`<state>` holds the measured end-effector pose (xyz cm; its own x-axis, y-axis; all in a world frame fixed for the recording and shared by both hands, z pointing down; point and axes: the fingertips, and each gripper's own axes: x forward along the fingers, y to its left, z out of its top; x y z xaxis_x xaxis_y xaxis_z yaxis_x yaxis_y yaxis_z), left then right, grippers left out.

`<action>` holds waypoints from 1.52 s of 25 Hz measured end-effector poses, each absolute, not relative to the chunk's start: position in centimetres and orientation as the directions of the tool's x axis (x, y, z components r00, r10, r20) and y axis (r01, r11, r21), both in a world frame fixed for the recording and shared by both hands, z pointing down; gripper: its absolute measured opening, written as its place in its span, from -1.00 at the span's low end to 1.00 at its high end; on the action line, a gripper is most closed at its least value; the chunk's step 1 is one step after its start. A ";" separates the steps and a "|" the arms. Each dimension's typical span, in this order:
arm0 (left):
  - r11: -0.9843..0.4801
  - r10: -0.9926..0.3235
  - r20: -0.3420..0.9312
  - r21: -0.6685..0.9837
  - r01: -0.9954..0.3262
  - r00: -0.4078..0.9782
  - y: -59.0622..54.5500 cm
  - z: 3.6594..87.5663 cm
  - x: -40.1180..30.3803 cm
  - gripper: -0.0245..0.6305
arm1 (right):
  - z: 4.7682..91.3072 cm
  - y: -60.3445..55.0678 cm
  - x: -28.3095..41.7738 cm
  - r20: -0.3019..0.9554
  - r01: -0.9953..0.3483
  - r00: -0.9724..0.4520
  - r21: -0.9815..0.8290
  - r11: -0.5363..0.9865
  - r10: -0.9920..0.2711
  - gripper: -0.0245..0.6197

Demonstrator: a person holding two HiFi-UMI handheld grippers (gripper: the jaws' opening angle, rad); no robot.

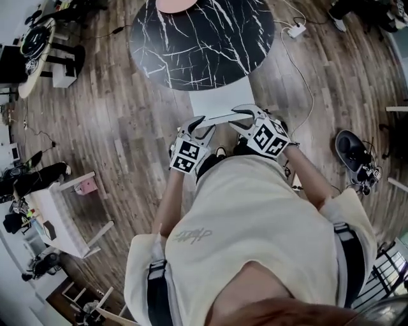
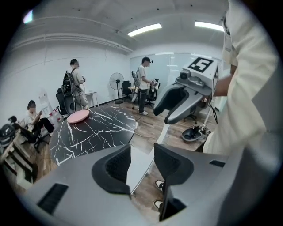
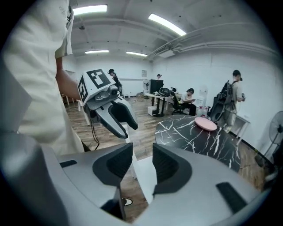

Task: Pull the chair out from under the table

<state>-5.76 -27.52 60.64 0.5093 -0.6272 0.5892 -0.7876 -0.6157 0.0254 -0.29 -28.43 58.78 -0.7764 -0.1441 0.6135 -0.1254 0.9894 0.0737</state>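
Note:
A white chair (image 1: 220,99) stands with its seat against the rim of the round black marble table (image 1: 204,38), its backrest toward me. My left gripper (image 1: 201,125) clamps the left part of the backrest's top edge, and my right gripper (image 1: 241,119) clamps the right part. In the left gripper view the white backrest (image 2: 140,163) runs between the narrow-set jaws, with the right gripper (image 2: 177,103) beyond. In the right gripper view the backrest (image 3: 143,174) also sits between the jaws, and the left gripper (image 3: 117,117) shows ahead.
A pink plate (image 1: 175,5) lies on the table's far side. A power strip (image 1: 295,28) with its cable lies on the wood floor at the right, near a black floor device (image 1: 354,153). A small white table (image 1: 57,216) stands at the left. Several people (image 2: 143,84) are farther off.

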 end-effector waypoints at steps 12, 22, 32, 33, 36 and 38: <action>-0.830 -0.406 0.835 -0.167 -0.533 0.371 -27.1 67.4 -3.3 -0.40 | 66.6 -27.2 -1.1 0.830 0.236 -0.557 0.174 0.956 -0.014 -0.46; -0.939 -0.236 0.931 -0.145 -0.311 0.277 -26.7 72.4 -2.2 -0.40 | 71.4 -26.2 -1.5 0.943 0.362 -0.332 0.130 0.923 -0.002 -0.46; -0.957 -0.192 0.943 -0.117 -0.266 0.273 -27.1 75.2 -1.8 -0.62 | 75.0 -26.4 -2.2 0.963 0.357 -0.268 0.081 0.930 0.019 -0.50; -0.957 -0.190 0.943 -0.115 -0.268 0.272 -27.1 75.5 -1.8 -0.62 | 75.3 -26.5 -2.1 0.966 0.366 -0.257 0.080 0.927 0.018 -0.51; -0.957 -0.185 0.944 -0.109 -0.269 0.272 -27.0 75.9 -1.8 -0.62 | 76.0 -26.4 -2.2 0.971 0.388 -0.239 0.084 0.918 0.013 -0.53; -0.960 -0.176 0.947 -0.104 -0.261 0.270 -26.9 76.3 -1.9 -0.63 | 76.2 -26.3 -2.2 0.971 0.393 -0.238 0.085 0.916 0.012 -0.56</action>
